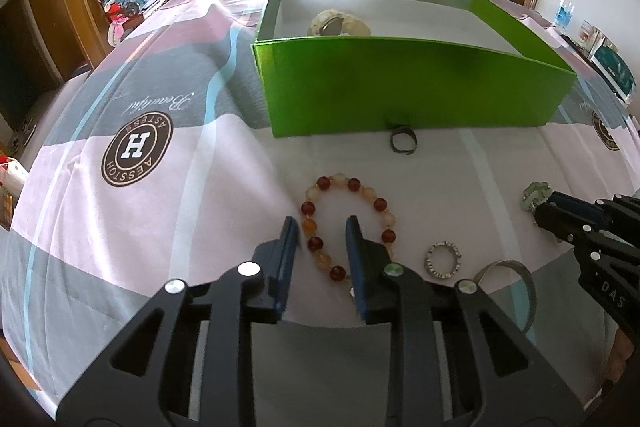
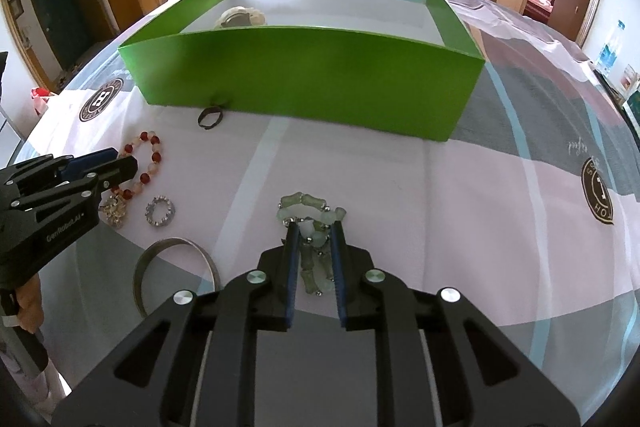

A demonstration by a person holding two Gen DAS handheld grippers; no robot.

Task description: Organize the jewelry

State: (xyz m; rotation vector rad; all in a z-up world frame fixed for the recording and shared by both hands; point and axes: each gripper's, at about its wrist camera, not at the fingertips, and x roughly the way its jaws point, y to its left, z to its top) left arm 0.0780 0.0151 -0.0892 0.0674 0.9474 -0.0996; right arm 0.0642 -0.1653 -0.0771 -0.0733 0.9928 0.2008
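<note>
A bracelet of red and amber beads point(image 1: 354, 185) lies on the patchwork cloth. My left gripper point(image 1: 322, 227) is open and straddles its left side; several beads sit between the fingers without being pinched. A pale green stone bracelet point(image 2: 304, 201) lies bunched on the cloth, and my right gripper point(image 2: 316, 227) stands over it, narrowly open, with the beads between the blue pads. The open green box point(image 2: 312, 75) stands just behind, holding a cream bracelet point(image 2: 240, 17).
A dark ring point(image 1: 403, 141) lies by the box's front wall. A sparkly ring point(image 1: 443, 259) and a silver bangle point(image 1: 528, 279) lie between the two grippers. A carved chair stands beyond the table, and a water bottle point(image 1: 565, 11) at far right.
</note>
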